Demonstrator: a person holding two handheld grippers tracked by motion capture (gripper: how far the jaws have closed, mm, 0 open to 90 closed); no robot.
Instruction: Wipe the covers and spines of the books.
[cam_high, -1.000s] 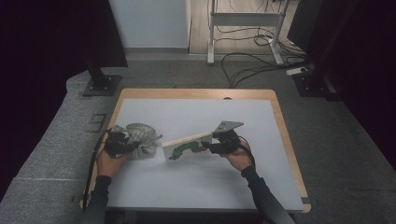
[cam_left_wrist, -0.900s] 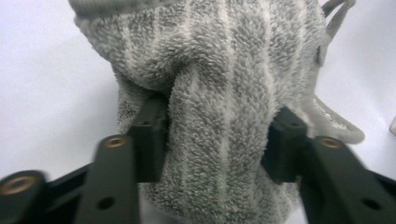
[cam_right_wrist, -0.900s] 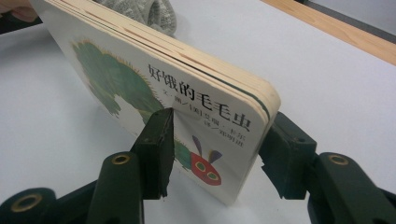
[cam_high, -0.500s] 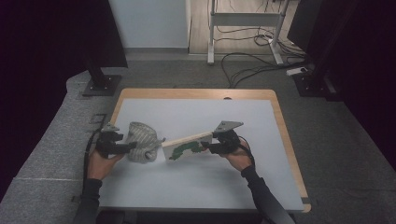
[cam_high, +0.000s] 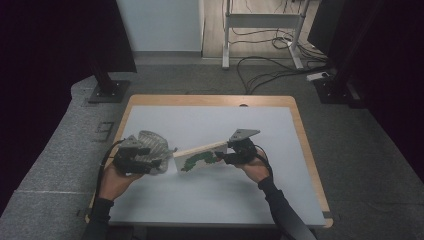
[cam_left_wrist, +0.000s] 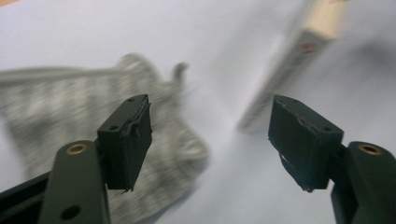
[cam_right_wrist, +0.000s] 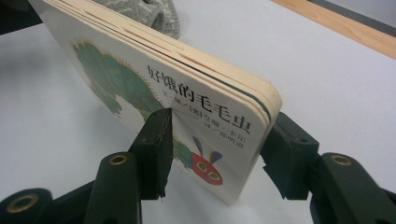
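Observation:
A board book (cam_high: 200, 156) with a green caterpillar on its cover is held tilted above the white mat, its far corner low. My right gripper (cam_high: 220, 156) is shut on it; in the right gripper view the pads (cam_right_wrist: 156, 140) clamp the book (cam_right_wrist: 187, 93) at its near end. A grey knitted cloth (cam_high: 152, 142) lies crumpled on the mat left of the book. My left gripper (cam_high: 156, 162) hovers over the cloth's near edge. Its jaws have just been closing but stand open (cam_left_wrist: 210, 140) with nothing between them, the cloth (cam_left_wrist: 70, 102) below and the book's end (cam_left_wrist: 289, 70) beyond.
The white mat lies on a table with a wooden rim (cam_high: 305, 150). Dark stand bases (cam_high: 107, 92) and cables (cam_high: 270, 70) sit on the grey floor beyond the table. Free mat lies in front of and behind both hands.
The left gripper has lifted and shifted off the grey cloth, which now lies loose on the mat. The right gripper and the book have kept still.

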